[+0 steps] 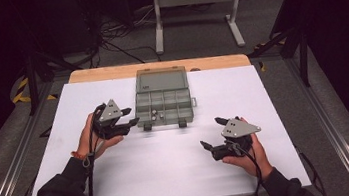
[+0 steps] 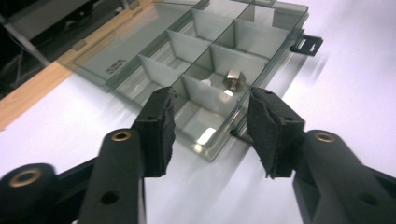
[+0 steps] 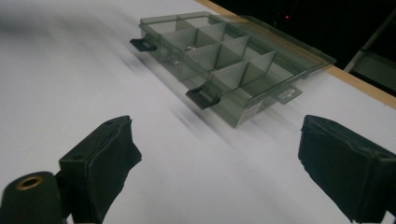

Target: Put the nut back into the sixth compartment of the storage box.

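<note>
Organizer box (image 1: 163, 104), lid open, near table's (image 1: 121, 175) far edge, long axis crosswise: just beside released left gripper (image 1: 125, 118); right gripper (image 1: 212, 133) released, farther off.

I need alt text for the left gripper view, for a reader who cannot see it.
A clear organizer box lies open on a white table, and a metal nut sits in one compartment. Two black fingers of the left gripper stand apart before the box's corner, with nothing gripped.
</note>
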Demonstrator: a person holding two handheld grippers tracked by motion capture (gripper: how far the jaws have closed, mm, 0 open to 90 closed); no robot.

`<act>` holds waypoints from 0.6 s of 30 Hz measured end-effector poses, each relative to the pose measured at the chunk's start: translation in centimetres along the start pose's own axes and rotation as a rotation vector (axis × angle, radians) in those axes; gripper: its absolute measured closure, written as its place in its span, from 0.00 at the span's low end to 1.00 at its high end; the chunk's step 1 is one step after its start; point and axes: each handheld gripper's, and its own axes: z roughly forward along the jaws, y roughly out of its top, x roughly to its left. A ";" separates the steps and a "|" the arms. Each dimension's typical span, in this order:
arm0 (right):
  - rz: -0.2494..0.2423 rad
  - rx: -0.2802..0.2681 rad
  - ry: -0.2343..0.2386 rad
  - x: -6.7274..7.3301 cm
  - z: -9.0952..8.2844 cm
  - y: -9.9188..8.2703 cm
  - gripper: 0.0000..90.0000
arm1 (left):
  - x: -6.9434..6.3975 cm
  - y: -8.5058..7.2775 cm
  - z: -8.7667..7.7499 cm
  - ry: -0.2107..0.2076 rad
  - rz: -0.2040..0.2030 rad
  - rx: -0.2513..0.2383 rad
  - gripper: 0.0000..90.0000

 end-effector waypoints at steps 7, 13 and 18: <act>0.004 0.004 -0.049 -1.5 1.5 1.1 0.14 | 0.9 -1.1 -0.7 0.061 -0.019 -0.011 0.31; 0.029 0.050 -0.121 -3.4 3.0 2.6 0.15 | 1.8 -1.3 -0.5 0.106 -0.046 -0.021 0.16; 0.057 0.060 -0.144 -5.4 4.3 3.9 0.15 | 3.3 -0.8 0.0 0.100 -0.077 -0.005 0.12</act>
